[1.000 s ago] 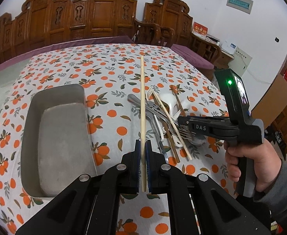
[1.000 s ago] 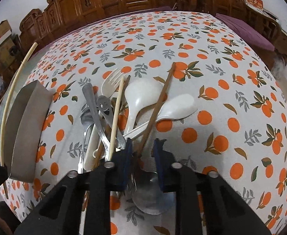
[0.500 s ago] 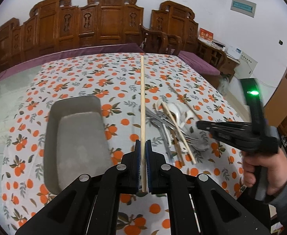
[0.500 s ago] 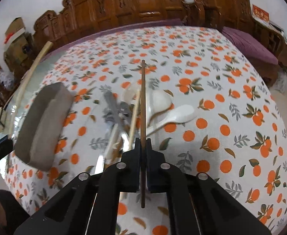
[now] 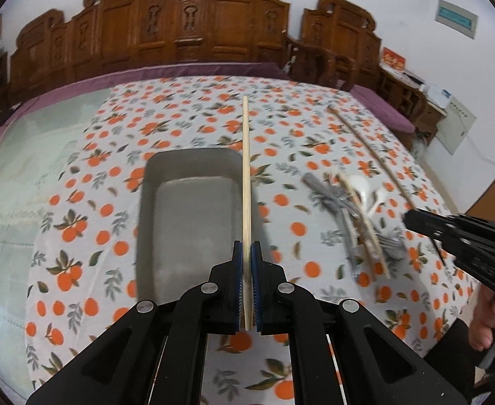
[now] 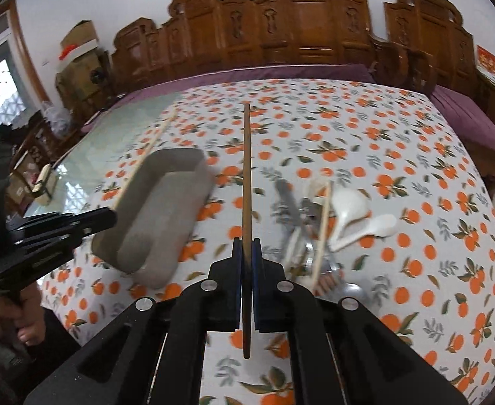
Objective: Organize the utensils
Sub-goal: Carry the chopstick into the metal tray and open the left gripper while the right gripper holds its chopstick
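We hold two chopsticks, one in each gripper. The pale chopstick (image 5: 245,175) is clamped between the pads of our left gripper (image 5: 246,253); it runs straight ahead from the fingers, and its short near end pokes out behind the pads. Its shaft lies across the right rim of the grey tray (image 5: 153,182), which sits just ahead and slightly left of these fingers; whether it touches that rim we cannot tell. The dark chopstick (image 6: 246,175) is pinched in our right gripper (image 6: 246,249), jaws closed tight on it, the stick pointing forward from the fingers with a longer tail trailing back between the arms.

The rest of the utensils lie in a blurred heap (image 6: 310,226) ahead and to the right of the right fingers: metal forks and spoons, another pale chopstick (image 6: 323,233) lying over them, and two white spoons (image 6: 355,212) on the heap's right side. From the left gripper this heap is well off to the right, beyond the tray.

Everything rests on a tablecloth (image 5: 186,125) printed with oranges and leaves. In the right view the tray stands left of the fingers, and the left gripper comes in beside it from the left edge. A hand (image 5: 487,320) grips the right tool's handle at the far right of the left view. Carved wooden chairs (image 6: 301,23) line the wall beyond the table.
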### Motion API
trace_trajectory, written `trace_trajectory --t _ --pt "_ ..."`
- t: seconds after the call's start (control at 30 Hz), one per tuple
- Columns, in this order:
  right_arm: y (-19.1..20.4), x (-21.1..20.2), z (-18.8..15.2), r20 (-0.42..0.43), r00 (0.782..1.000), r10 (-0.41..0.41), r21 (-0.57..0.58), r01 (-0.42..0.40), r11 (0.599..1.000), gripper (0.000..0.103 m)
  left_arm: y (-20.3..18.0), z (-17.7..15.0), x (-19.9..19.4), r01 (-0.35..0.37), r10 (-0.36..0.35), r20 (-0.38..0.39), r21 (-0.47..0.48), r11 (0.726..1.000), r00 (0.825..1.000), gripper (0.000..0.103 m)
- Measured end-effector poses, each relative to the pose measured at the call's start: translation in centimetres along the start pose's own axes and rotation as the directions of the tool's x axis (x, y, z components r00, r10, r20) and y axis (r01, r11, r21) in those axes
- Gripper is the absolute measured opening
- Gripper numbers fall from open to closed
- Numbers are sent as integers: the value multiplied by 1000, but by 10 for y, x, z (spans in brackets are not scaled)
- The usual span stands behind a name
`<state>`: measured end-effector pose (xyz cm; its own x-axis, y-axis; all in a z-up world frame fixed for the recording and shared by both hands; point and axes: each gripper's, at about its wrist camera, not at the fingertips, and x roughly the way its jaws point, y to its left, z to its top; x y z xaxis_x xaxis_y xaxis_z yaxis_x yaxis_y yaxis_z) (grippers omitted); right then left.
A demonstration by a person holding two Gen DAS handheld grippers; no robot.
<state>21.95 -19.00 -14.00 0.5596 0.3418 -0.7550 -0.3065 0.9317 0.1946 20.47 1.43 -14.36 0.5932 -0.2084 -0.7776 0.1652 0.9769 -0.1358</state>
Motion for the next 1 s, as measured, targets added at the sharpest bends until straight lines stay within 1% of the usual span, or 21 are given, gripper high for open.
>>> trace_trajectory --t 0.17,0.33,0.7,0.8,0.9,0.93,0.97,1.0 --pt "18 4 -1 -4 999 32 -26 -33 999 6 22 -3 18 -17 15 -55 -36 999 998 4" --pt "30 10 -4 -18 999 46 -47 -47 998 6 35 -7 35 -36 30 -110 -52 998 993 4" --pt "39 23 -7 -44 997 58 -68 -61 996 6 50 -7 57 -53 42 -177 -57 997 983 4" --pt "40 26 -7 -49 997 61 -69 -64 996 6 51 -7 59 -69 58 -181 -54 996 982 5" --pt "43 29 -8 -52 996 65 -70 -69 995 6 52 -4 54 -74 64 -166 -55 996 984 5" --pt "44 31 -8 -54 996 69 -70 -73 995 6 52 -3 52 -73 64 -159 -54 996 985 8" --pt "46 32 -7 -55 996 73 -70 -77 995 6 52 -3 49 -74 66 -150 -51 996 986 14" --pt "47 33 -7 -55 996 75 -70 -79 994 6 52 -2 46 -79 71 -141 -50 996 987 16"
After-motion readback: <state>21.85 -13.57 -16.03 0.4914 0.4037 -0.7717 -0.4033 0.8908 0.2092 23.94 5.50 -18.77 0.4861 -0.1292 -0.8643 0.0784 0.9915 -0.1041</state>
